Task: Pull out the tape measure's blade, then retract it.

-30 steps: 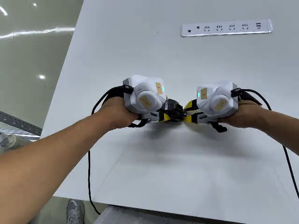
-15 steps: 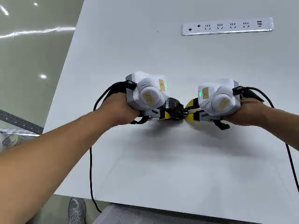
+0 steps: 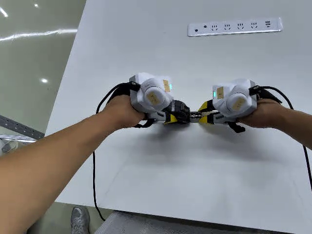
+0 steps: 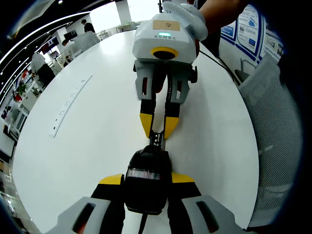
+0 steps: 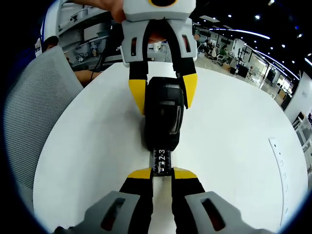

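"Tape measure [image 3: 178, 113] changed any?"
"Yes. Left gripper [image 3: 171, 117] clamps it over the table [image 3: 195, 58]; right gripper [image 3: 204, 113], pinched on the blade [image 5: 161, 162], has drawn away. Pull-out's begun."

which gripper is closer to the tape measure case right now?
Left. The left gripper is shut on the tape measure case, jaws on both its sides. The right gripper sits just off the case's mouth, shut on the short pulled-out blade.
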Motion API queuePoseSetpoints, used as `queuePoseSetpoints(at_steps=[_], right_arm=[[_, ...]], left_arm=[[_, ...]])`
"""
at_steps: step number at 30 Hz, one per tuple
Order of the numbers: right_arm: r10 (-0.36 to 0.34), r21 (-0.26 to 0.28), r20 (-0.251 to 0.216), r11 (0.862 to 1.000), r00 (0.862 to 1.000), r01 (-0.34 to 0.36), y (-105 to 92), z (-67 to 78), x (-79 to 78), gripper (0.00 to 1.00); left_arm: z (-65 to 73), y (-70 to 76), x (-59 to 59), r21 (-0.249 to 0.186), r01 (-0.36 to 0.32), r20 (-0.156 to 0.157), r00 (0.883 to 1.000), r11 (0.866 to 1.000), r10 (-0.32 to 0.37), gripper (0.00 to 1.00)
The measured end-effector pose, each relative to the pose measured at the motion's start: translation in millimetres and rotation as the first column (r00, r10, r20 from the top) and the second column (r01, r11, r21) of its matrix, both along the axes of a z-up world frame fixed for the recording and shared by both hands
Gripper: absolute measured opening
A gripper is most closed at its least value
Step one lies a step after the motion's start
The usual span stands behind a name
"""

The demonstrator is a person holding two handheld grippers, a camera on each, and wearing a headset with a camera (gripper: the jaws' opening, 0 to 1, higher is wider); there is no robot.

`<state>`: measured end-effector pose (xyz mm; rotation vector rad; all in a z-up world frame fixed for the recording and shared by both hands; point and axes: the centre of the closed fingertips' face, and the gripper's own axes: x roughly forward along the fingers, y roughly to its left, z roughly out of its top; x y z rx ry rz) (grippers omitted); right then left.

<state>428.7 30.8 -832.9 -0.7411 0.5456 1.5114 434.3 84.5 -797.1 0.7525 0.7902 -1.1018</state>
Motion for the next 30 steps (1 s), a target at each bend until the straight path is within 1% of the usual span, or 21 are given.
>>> queuePoseSetpoints(at_steps=[9, 14, 23, 25, 27, 30], right_arm=[[-0.017, -0.006, 0.000, 1.000, 1.000, 0.017, -12.4, 0.9, -2.8, 0.09], [-0.023, -0.014, 0.004, 1.000, 1.000, 0.023, -20.6, 1.0, -1.9, 0.09], [-0.042, -0.016, -0.004, 0.999, 0.999, 0.042, -34.1, 0.4, -1.4, 0.09], [-0.046, -0.017, -0.015, 0.999, 0.999, 0.045, -37.9, 0.0, -2.0, 0.09], [-0.065, -0.008, -0.039, 0.998, 0.997, 0.065, -41.3, 0.5, -2.0, 0.09], [-0.070, -0.009, -0.040, 0.998, 0.997, 0.070, -46.6, 0.0, -2.0, 0.09]], left_arm=[[0.9, 0.5, -1.9, 0.013, 0.012, -0.006, 1.000, 1.000, -0.012, 0.29], [1.0, -0.5, -2.1, 0.016, 0.012, -0.012, 1.000, 1.000, -0.011, 0.29], [0.5, -2.4, -2.4, 0.025, 0.012, -0.018, 1.000, 1.000, -0.012, 0.29], [0.7, -3.0, -2.8, 0.029, 0.016, -0.018, 1.000, 0.999, -0.016, 0.29], [0.8, -3.5, -2.9, 0.030, 0.017, -0.021, 1.000, 0.999, -0.016, 0.29], [0.8, -4.2, -2.7, 0.032, 0.016, -0.022, 1.000, 0.999, -0.015, 0.29]])
